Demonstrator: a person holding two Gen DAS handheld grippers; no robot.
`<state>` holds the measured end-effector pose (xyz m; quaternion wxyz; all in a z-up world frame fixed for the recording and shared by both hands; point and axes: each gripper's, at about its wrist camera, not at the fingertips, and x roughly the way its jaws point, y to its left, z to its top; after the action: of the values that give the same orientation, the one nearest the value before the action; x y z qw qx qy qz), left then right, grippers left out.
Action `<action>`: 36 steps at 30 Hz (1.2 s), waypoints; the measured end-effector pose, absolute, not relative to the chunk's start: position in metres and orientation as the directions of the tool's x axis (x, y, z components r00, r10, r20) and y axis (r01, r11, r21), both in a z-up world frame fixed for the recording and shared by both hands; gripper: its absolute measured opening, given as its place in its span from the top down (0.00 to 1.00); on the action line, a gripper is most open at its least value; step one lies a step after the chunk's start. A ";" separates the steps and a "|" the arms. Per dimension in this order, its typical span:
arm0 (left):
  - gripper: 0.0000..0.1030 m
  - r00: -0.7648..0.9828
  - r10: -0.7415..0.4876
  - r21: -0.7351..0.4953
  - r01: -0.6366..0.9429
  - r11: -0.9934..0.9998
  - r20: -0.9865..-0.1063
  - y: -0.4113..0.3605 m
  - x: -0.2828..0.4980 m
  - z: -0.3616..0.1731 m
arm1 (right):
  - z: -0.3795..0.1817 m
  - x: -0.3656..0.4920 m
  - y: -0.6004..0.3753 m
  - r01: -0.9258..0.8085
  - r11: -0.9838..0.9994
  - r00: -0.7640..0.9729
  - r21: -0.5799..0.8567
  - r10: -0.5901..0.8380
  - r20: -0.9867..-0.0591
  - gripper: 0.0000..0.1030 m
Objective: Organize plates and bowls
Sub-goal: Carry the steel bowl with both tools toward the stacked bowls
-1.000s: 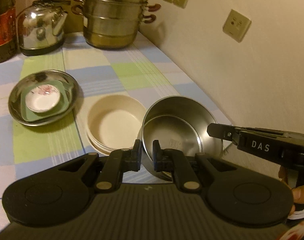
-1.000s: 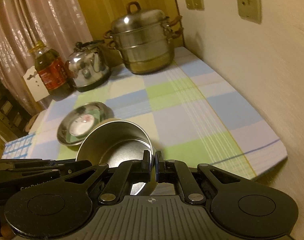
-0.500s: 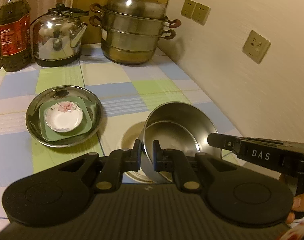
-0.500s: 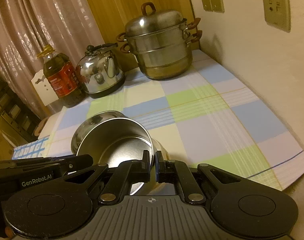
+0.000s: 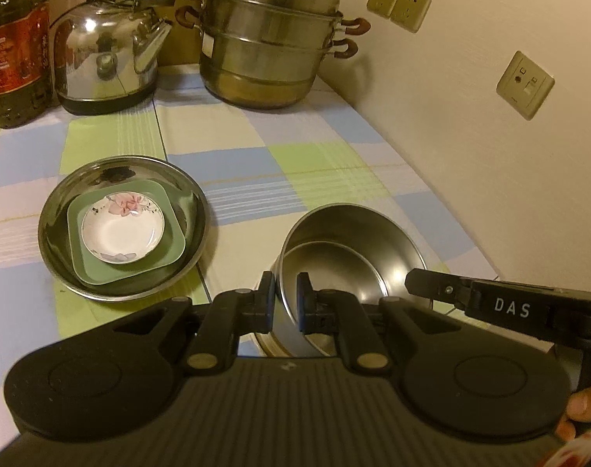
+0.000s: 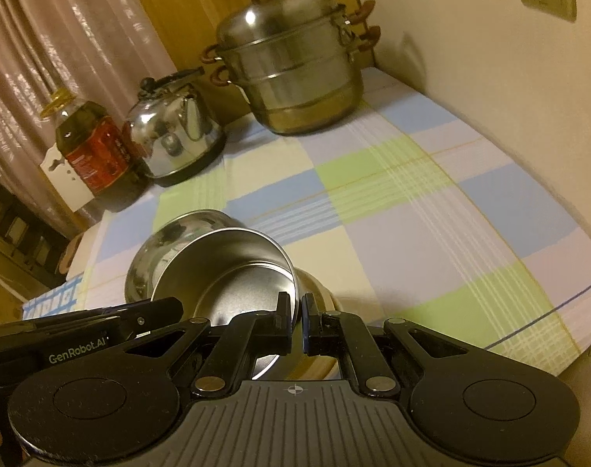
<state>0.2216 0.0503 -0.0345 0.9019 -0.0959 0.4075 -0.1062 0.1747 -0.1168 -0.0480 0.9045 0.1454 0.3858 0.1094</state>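
A deep steel bowl [image 5: 357,249] is held between both grippers, right over the cream bowl stack [image 5: 270,344], whose edge shows beneath it. My left gripper [image 5: 285,301] is shut on the bowl's near rim. My right gripper [image 6: 297,319] is shut on the bowl's [image 6: 225,272] other rim; it shows in the left wrist view [image 5: 424,286] at the right. A cream bowl [image 6: 322,299] peeks out under the steel bowl. To the left a steel plate [image 5: 62,210] holds a green square dish [image 5: 171,229] and a small white flowered saucer [image 5: 122,227].
A steamer pot [image 5: 272,50], a kettle [image 5: 104,50] and an oil bottle [image 5: 13,43] stand at the back of the checked tablecloth [image 5: 280,163]. The wall with sockets [image 5: 525,85] runs along the right. The table's edge [image 6: 548,354] is near right.
Both grippers have carried the steel bowl over the cream bowls and lowered it, so the cream stack is now almost hidden. Both views have moved back.
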 end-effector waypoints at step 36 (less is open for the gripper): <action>0.89 0.594 -0.287 -0.271 0.118 0.955 -0.752 0.052 0.239 -0.055 | -0.072 0.189 -0.124 0.001 0.917 0.635 0.398 0.307 -0.709 0.95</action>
<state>0.2392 0.0524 -0.0545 0.8874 -0.0967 0.4360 -0.1141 0.1893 -0.1242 -0.0723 0.8853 0.1841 0.4182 0.0866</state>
